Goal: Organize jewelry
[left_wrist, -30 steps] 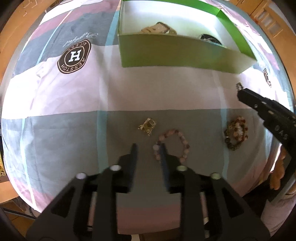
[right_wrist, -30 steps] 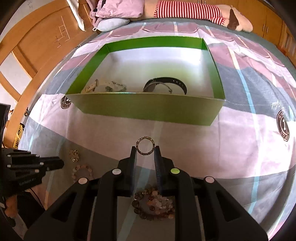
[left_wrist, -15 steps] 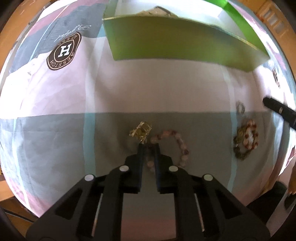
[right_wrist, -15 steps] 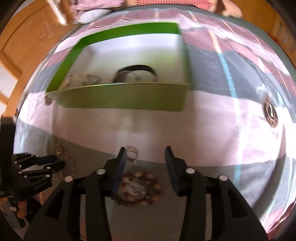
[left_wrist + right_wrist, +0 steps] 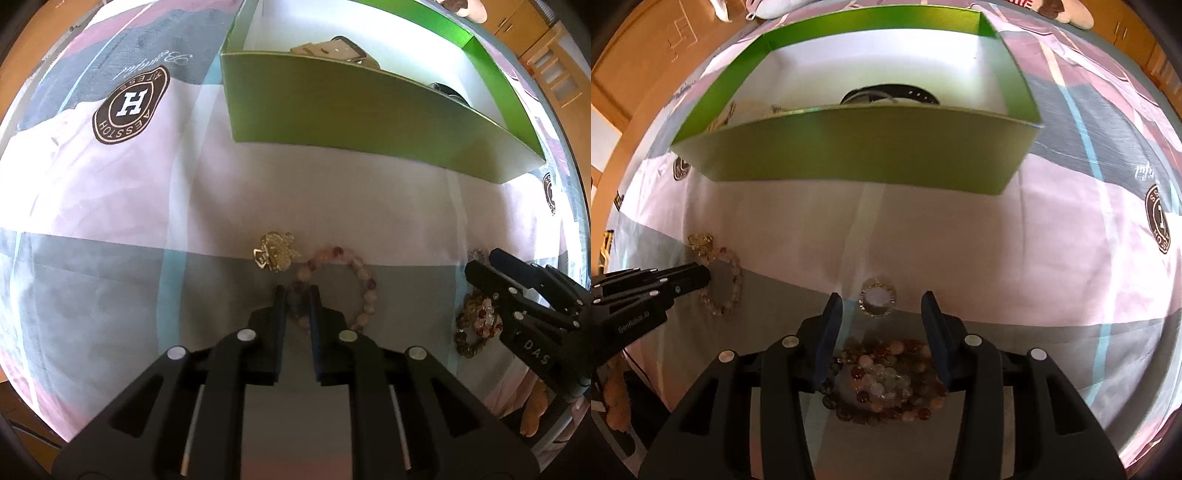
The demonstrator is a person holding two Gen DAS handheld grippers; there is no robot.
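Spread under everything is a smooth pink, grey and white bedsheet (image 5: 110,206) with round brown printed badges, and wooden furniture is seen around its edges. By the left gripper (image 5: 295,291) a section of the pale pink round-bead bracelet (image 5: 365,291) is pinched, the jaws being nearly together with beads between the pads. A small gold filigree brooch (image 5: 275,251) lies just beyond the fingertips, touching the bracelet's far side. The right gripper (image 5: 882,314) is held partly open, nothing being pressed by its pads; a thin sparkly silver ring (image 5: 877,301) lies flat on the sheet between the fingertips, and a coiled brown, red and clear bead bracelet (image 5: 882,380) lies nearer its base. Well beyond both, a green rectangular cardboard box (image 5: 864,155) with white inside stands open-topped, with a dark watch strap (image 5: 905,92) lying in it. Bare sheet separates the box wall from the jewelry
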